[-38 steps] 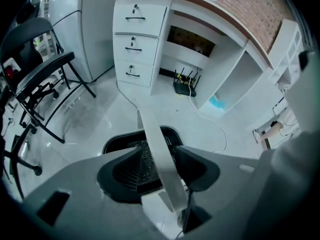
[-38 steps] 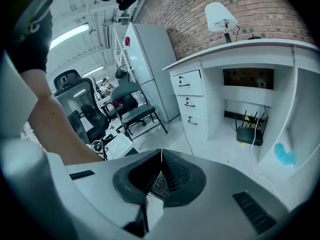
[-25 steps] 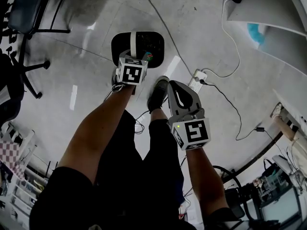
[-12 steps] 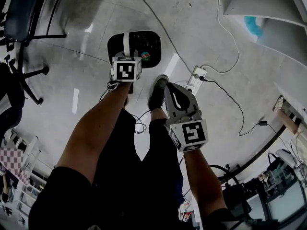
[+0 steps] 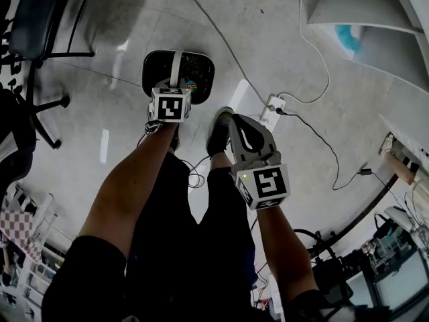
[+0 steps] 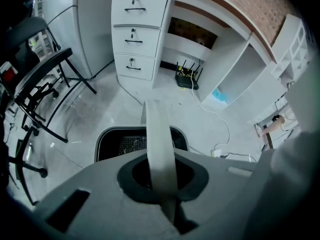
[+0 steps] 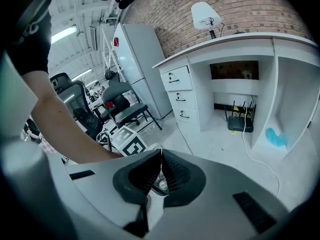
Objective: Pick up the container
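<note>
Clearance
Grey floor (image 5: 268,39) open beyond black mesh container (image 5: 198,69); black office chair (image 5: 40,12) left, white power strip (image 5: 273,110) right.

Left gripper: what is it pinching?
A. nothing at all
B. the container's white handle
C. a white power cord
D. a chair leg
B: the left gripper has just been closing its jaws, which now clamp the white handle arching over the black container.
</note>
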`<state>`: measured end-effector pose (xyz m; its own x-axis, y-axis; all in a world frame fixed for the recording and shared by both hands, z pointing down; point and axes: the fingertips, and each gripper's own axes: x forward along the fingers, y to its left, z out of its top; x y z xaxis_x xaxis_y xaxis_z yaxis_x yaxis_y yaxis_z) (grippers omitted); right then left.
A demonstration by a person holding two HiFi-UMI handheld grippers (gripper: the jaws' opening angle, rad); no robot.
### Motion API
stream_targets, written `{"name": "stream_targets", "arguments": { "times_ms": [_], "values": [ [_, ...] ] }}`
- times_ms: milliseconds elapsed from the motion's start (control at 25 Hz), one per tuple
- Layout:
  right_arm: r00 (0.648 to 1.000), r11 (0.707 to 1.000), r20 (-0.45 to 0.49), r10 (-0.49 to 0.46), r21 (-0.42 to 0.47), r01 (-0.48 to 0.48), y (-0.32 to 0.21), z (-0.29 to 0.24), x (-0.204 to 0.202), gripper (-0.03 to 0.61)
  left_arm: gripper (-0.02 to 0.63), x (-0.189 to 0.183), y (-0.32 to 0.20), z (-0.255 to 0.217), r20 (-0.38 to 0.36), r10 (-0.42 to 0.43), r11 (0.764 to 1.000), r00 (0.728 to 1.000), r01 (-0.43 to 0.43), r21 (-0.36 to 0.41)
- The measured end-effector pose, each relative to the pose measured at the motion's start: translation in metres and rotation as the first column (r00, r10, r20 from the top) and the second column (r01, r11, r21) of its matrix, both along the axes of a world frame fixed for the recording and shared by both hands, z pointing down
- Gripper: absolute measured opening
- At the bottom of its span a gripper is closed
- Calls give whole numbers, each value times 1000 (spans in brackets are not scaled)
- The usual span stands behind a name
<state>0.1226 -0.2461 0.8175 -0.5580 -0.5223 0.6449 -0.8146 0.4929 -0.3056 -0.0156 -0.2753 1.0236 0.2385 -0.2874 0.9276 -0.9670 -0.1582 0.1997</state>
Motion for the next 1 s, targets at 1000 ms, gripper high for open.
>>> {"name": "stream_targets", "arguments": {
  "times_ms": [1000],
  "values": [
    [1000,994,23,-8,108,5,-10,-150,-21,9,10,-33,28,-250,-44,149,976,988,-139,167]
  ]
}}
